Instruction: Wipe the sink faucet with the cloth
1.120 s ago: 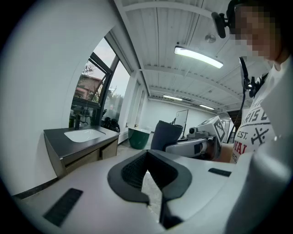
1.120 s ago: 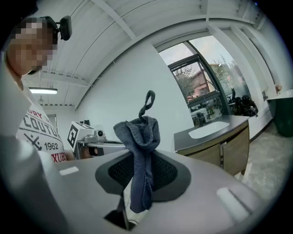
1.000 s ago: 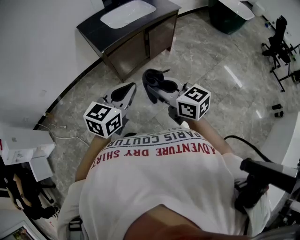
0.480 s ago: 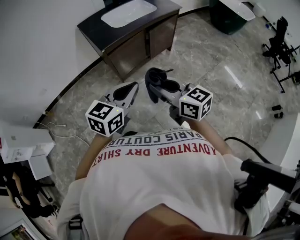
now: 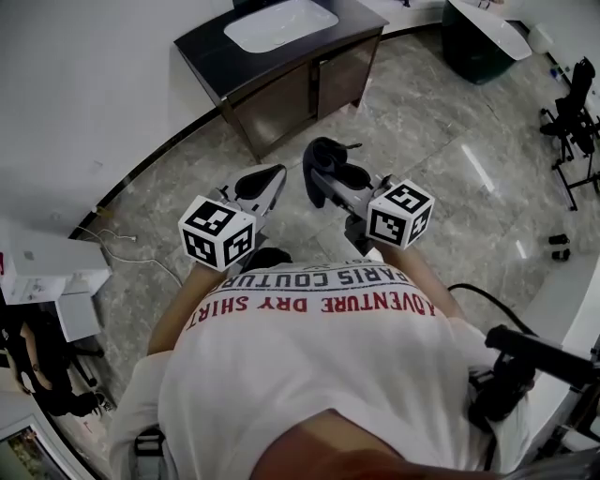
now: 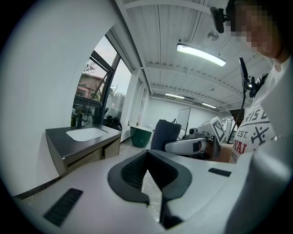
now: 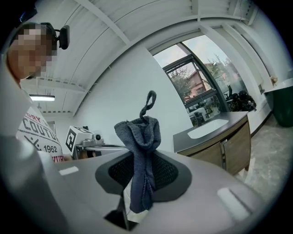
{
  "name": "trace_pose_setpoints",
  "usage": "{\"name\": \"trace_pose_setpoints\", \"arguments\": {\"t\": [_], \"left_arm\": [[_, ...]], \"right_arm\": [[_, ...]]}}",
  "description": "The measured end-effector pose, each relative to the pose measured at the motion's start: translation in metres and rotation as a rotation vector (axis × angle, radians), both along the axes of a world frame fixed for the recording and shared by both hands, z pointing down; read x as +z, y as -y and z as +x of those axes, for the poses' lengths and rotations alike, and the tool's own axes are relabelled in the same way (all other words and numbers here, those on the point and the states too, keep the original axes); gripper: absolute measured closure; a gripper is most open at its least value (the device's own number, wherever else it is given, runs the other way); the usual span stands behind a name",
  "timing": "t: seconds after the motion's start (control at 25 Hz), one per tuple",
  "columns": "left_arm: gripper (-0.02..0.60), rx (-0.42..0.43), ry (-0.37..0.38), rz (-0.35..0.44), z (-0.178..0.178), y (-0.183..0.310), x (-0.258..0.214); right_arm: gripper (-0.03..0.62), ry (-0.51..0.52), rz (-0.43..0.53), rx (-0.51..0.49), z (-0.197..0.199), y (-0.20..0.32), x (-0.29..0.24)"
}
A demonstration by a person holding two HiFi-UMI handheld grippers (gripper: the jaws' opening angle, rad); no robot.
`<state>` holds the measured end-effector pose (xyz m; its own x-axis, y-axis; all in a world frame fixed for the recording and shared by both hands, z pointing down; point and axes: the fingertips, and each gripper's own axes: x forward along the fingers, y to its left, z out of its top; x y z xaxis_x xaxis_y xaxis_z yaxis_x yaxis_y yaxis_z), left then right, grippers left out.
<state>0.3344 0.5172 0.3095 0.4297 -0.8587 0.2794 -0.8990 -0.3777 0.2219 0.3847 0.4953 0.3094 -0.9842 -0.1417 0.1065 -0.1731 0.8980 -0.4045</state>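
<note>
Right gripper (image 7: 138,160) is clamped on the dark cloth (image 7: 140,130), which hangs bunched between its jaws. Left gripper (image 6: 147,161) appears closed tip to tip and empty. Sink (image 5: 281,23) lies well apart, set in the vanity (image 5: 281,98).

Your cloth (image 7: 143,155) is dark grey-blue fabric with a rough, nubbly pile. The right tongs (image 7: 139,183) that pinch it and the left tongs (image 6: 147,160) share smooth, matt grey plastic shells, and their black pads (image 6: 132,171) show a fine ribbed grain. The floor (image 5: 422,122) is glossy, veined grey stone. The desk (image 5: 202,47) has a dark matt top and brown wood-look doors (image 5: 281,103), and holds a smooth white basin (image 5: 281,23). Your shirt (image 5: 309,375) is soft white printed cloth.
</note>
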Motion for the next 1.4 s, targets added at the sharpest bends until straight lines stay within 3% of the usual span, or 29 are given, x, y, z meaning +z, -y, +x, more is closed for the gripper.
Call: {"name": "trace_pose_setpoints", "arguments": {"t": [0.28,0.52,0.64,0.96,1.08,1.24,1.4], "left_arm": [[0.581,-0.028,-0.028,-0.010,-0.047,0.042,0.016],[0.581,-0.022,-0.055,-0.024,-0.118,0.105,0.038],[0.581,-0.012,-0.065,-0.053,-0.176,0.147,0.051],[0.581,0.007,-0.080,-0.123,-0.371,0.291,0.066],[0.581,0.046,-0.053,-0.128,-0.422,0.336,0.063],[0.581,0.082,-0.057,-0.125,-0.453,0.385,0.062],[0.581,0.087,-0.065,-0.119,-0.456,0.419,0.059]], "right_arm": [[0.513,-0.020,-0.016,-0.023,-0.048,0.042,0.013],[0.513,-0.047,-0.029,-0.007,-0.118,0.107,0.034],[0.511,-0.049,-0.066,0.037,-0.172,0.157,0.045],[0.513,-0.077,-0.143,0.153,-0.346,0.305,0.069],[0.513,-0.065,-0.143,0.176,-0.398,0.345,0.061],[0.513,-0.038,-0.122,0.217,-0.432,0.390,0.048],[0.512,-0.023,-0.096,0.248,-0.436,0.425,0.037]]}}
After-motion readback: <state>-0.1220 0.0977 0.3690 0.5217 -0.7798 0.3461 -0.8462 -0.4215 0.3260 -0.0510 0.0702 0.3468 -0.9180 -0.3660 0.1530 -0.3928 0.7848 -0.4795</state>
